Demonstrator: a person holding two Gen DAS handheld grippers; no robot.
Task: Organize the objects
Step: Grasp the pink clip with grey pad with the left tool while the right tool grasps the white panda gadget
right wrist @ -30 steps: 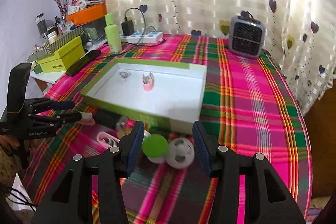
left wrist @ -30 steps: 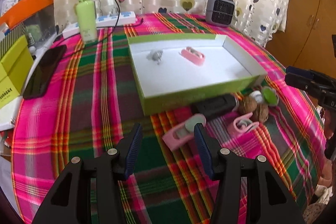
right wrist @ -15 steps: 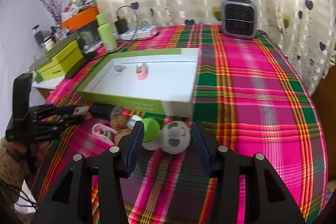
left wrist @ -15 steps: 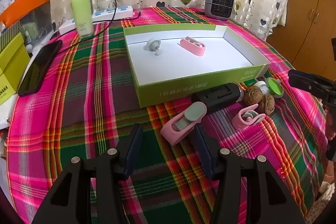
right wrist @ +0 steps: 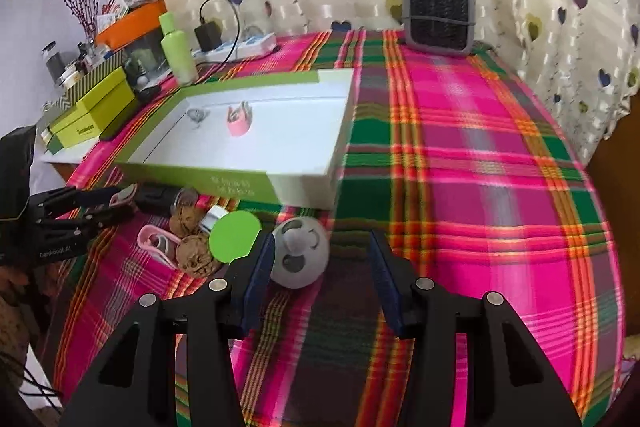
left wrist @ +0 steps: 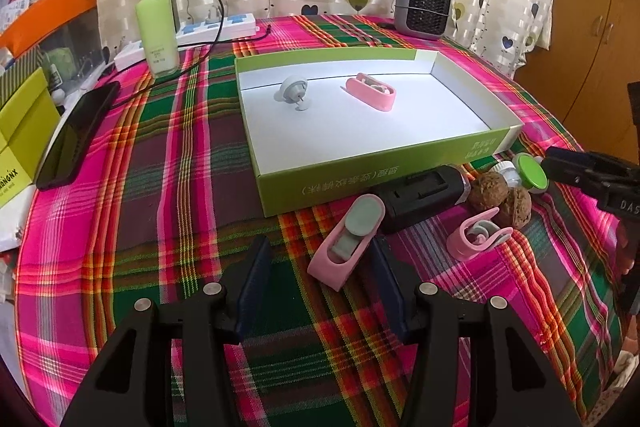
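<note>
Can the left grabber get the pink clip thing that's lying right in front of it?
Probably yes. The left gripper is open, and the pink clip already lies partly between its fingers on the tablecloth. Only the black gadget sits close to the clip's far end; nothing covers it.

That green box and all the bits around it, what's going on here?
Someone holding a gripper in each hand is tidying small items into the green box, which already holds a pink clip and a grey knob. The left gripper is open around another pink clip on the plaid tablecloth. The right gripper is open around a grey round piece. Neither is lifted yet.
</note>
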